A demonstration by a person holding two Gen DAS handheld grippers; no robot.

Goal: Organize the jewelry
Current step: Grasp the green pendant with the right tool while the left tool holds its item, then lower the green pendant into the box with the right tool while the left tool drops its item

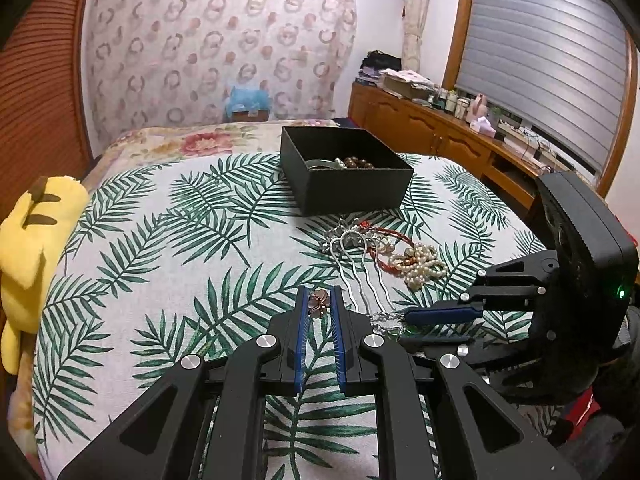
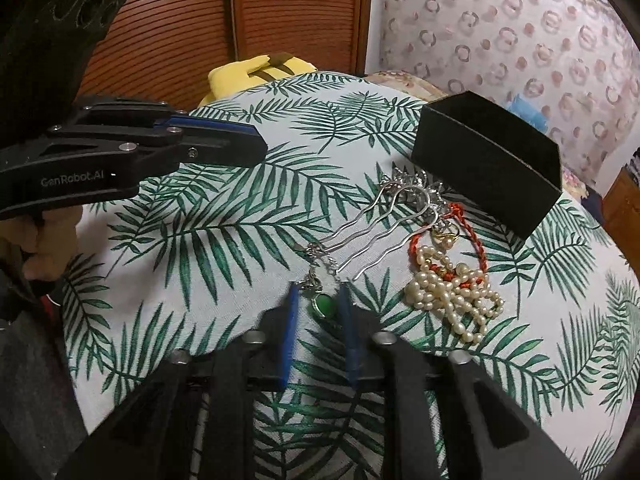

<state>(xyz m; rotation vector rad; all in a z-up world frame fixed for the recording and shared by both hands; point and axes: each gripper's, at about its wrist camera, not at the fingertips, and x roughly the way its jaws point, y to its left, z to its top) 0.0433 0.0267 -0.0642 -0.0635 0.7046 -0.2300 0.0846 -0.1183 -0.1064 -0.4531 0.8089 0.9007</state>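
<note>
1. Left wrist view: low in the frame's centre, the left gripper [image 1: 319, 306] pinches a small coppery brooch [image 1: 318, 303] at its fingertips, above the leaf-print cloth [image 1: 160, 240]. The black box [image 1: 352, 188], upper centre, already holds beads. Judged step: carrying this piece to the box; next comes a reach up-frame and a release over its rim.

2. Right wrist view: at lower centre, the right gripper [image 2: 318, 300] straddles a green-stone pendant [image 2: 323, 305], its blue pads close on either side but apparently not yet pressing. Pearls [image 2: 452, 296] and a silver hairpin [image 2: 384, 224] lie just right. Next: finish closing, then lift cleanly so the chain doesn't snag.
</note>
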